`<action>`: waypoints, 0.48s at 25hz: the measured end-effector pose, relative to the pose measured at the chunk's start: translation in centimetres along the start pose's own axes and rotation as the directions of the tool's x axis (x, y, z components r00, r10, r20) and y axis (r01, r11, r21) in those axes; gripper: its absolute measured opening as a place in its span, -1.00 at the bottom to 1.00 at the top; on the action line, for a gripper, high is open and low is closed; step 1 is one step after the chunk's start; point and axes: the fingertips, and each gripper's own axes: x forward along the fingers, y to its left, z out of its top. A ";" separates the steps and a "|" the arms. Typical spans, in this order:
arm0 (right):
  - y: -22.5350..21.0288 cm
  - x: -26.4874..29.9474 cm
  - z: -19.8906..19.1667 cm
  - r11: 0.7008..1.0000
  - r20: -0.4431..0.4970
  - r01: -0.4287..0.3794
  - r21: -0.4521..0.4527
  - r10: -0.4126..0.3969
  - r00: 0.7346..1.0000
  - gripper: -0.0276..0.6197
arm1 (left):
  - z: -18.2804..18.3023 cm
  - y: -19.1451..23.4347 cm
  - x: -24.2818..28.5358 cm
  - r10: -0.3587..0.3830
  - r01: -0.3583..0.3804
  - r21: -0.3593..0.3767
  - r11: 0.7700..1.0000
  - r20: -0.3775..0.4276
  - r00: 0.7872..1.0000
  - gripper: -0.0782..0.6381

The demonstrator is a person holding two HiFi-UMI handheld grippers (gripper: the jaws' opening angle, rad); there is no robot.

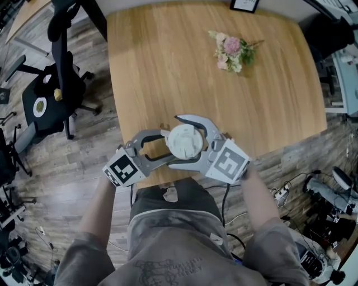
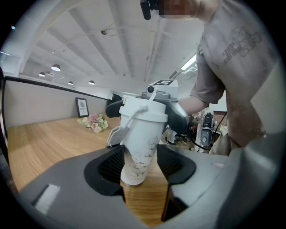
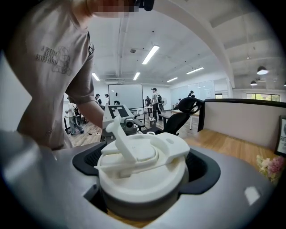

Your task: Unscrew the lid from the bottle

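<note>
A white bottle (image 2: pixel 140 138) with a grey marbled print stands tilted near the wooden table's (image 1: pixel 168 67) front edge. My left gripper (image 2: pixel 139 163) is shut on its lower body, one ribbed pad on each side. The white lid (image 3: pixel 143 165), with a flip spout and carry loop, is on the bottle's neck. My right gripper (image 3: pixel 144 174) reaches in from the opposite side. Its jaws stand wide around the lid, with a dark gap at the right pad. In the head view the lid (image 1: pixel 184 141) shows between both grippers, and the bottle's body is hidden beneath it.
A small bunch of pink and white flowers (image 1: pixel 233 51) lies at the table's far right, with a framed picture (image 1: pixel 244 5) behind it. A black office chair (image 1: pixel 53 89) stands on the floor to the left. Cables and equipment (image 1: pixel 319 206) lie on the floor to the right.
</note>
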 end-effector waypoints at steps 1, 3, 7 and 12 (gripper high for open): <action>0.0 0.0 -0.1 1.000 -0.013 0.008 -0.008 -0.008 1.000 0.68 | 0.0 0.0 0.0 0.001 -0.001 0.000 1.000 -0.001 1.000 -0.14; -0.1 -0.1 -0.1 0.999 -0.013 0.032 -0.020 -0.033 0.999 0.68 | -0.1 0.0 0.0 0.002 -0.002 -0.001 1.000 -0.005 1.000 -0.14; -0.4 -0.4 -0.1 0.997 -0.007 0.080 -0.004 -0.080 0.997 0.68 | -0.3 0.0 0.1 0.012 -0.013 -0.031 0.999 -0.021 1.000 -0.17; -1.2 -2.2 1.7 0.989 0.054 0.125 0.078 -0.130 0.990 0.68 | -1.3 0.6 -0.4 0.082 -0.087 -0.060 0.994 -0.090 0.993 -0.26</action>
